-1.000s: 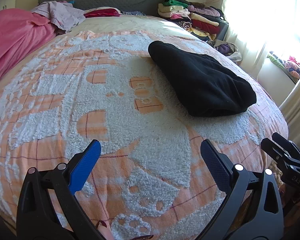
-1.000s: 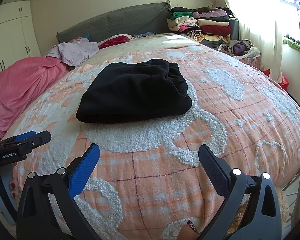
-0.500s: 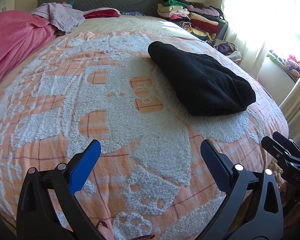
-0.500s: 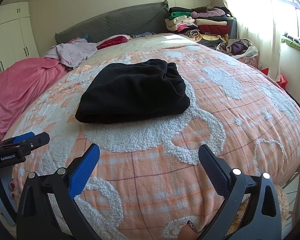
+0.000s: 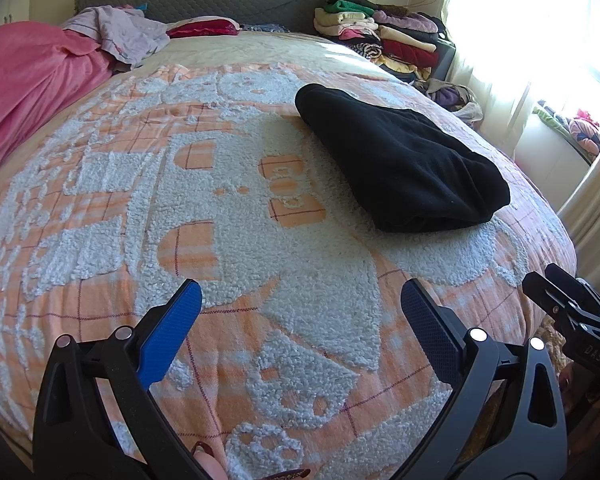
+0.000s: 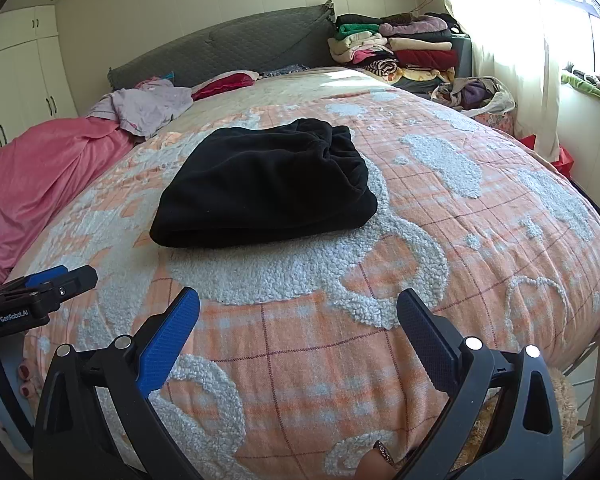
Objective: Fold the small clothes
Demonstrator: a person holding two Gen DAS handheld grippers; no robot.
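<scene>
My left gripper [image 5: 300, 304] hangs low over the near edge of the bed, its two blue-padded fingers spread wide apart with nothing between them. My right gripper [image 6: 298, 308] sits the same way: fingers apart, empty, above the near end of the orange checked blanket [image 6: 440, 248]. In the right wrist view the left tool shows at the left edge, and painted fingernails show beside it; in the left wrist view the right tool juts in at the right edge.

Beyond both sets of fingers the blanket, with its fluffy white shapes, spreads across the bed. On it, well clear of either gripper, lies the black garment [image 5: 400, 164], folded into a thick, compact bundle. From the left wrist it sits ahead and to the right; from the right wrist it sits ahead and slightly left [image 6: 268, 184], its gathered, wrinkled end pointing away from me and its smooth folded edge facing me.

Farther on, a pink sheet [image 6: 48, 176] covers the left side of the bed, with a crumpled lilac cloth [image 6: 148, 106] near the grey headboard [image 6: 228, 50]. A stack of folded clothes [image 6: 396, 50] stands at the far right corner, beside the bright curtained window [image 6: 508, 40].
</scene>
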